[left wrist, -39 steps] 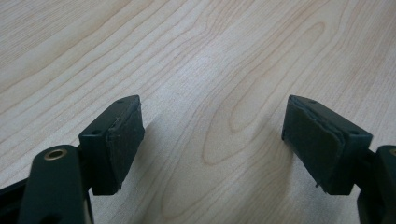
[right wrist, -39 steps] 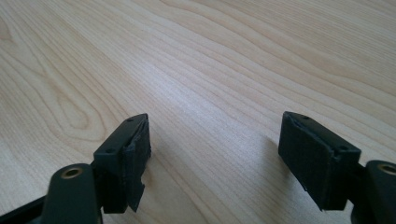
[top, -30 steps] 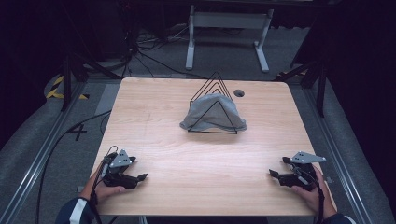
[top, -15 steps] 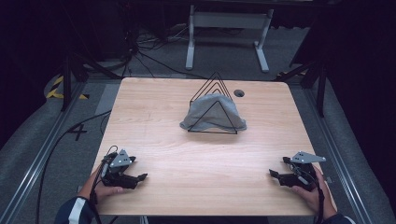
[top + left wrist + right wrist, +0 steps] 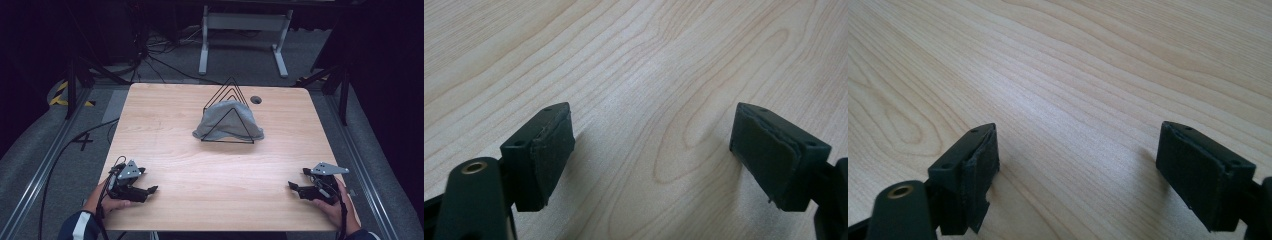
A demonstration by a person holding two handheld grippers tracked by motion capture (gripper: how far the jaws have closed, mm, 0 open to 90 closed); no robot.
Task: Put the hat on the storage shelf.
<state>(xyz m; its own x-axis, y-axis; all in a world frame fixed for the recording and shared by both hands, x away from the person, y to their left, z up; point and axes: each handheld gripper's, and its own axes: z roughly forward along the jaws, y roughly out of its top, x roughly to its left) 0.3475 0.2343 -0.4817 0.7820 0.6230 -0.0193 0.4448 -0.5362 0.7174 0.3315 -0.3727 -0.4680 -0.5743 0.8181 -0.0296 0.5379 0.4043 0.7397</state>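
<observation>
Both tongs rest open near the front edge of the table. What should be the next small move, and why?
Probably move the right tongs forward toward the grey cloth draped in the black wire rack. Both the right and the left tongs are open with only bare wooden table between the jaws, and the cloth lies far from both, at the table's middle.

A pale wood-grain surface [image 5: 165,130] carries a black wire rack [image 5: 228,115] toward its far middle. A grey cloth [image 5: 220,122] is draped in the rack, its edges on the wood. Both hand-held grippers rest at the near corners.
</observation>
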